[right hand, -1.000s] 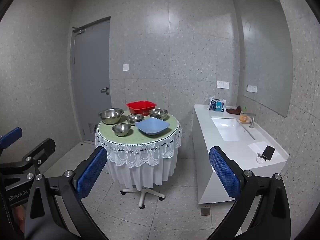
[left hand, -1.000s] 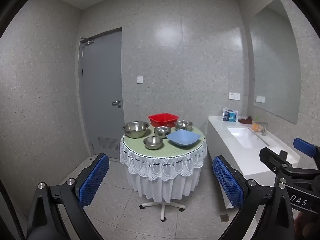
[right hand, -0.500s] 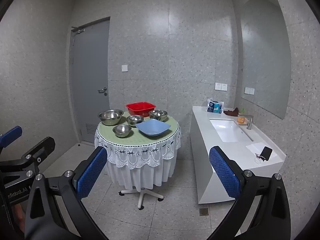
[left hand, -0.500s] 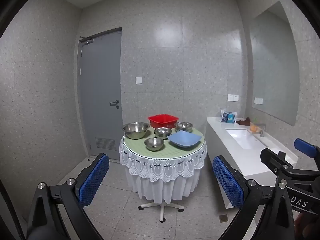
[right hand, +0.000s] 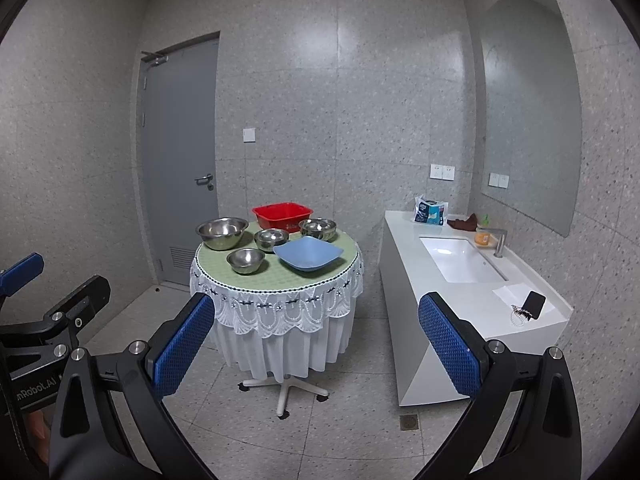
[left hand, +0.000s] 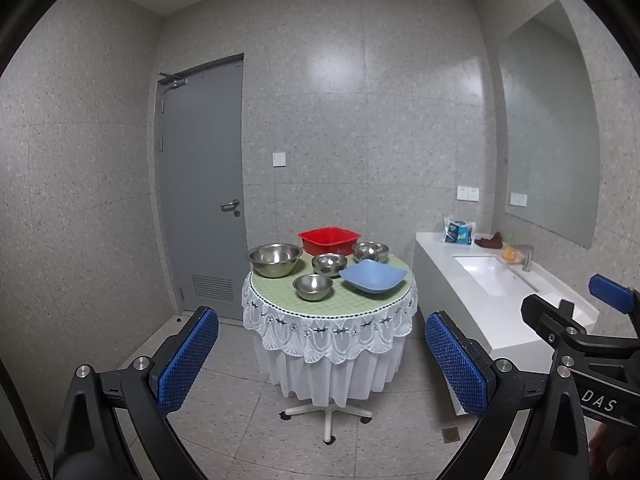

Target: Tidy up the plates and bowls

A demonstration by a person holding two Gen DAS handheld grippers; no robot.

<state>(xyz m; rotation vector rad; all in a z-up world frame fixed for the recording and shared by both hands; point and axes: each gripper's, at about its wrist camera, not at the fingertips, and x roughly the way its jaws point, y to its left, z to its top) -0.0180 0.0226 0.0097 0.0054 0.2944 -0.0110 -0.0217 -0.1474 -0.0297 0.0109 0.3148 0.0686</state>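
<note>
A round table (left hand: 280, 298) (right hand: 224, 272) with a green top and white lace cloth stands across the room. On it are a large steel bowl (left hand: 275, 259) (right hand: 221, 232), several smaller steel bowls, among them one at the front (left hand: 313, 286) (right hand: 246, 260), a blue square plate (left hand: 373, 275) (right hand: 308, 254) and a red basin (left hand: 329, 240) (right hand: 282, 216). My left gripper (left hand: 320, 360) and right gripper (right hand: 314, 350) are both open and empty, well short of the table. The right gripper also shows at the right edge of the left wrist view (left hand: 580, 312).
A white sink counter (left hand: 436, 264) (right hand: 404, 248) runs along the right wall with a tissue pack (right hand: 430, 212), a faucet (right hand: 500, 242) and a phone (right hand: 534, 306). A grey door (left hand: 200, 184) is at the back left. Tiled floor lies between me and the table.
Both views have tilted up and pulled back slightly, so the table sits a little lower and farther. The grippers stay open.
</note>
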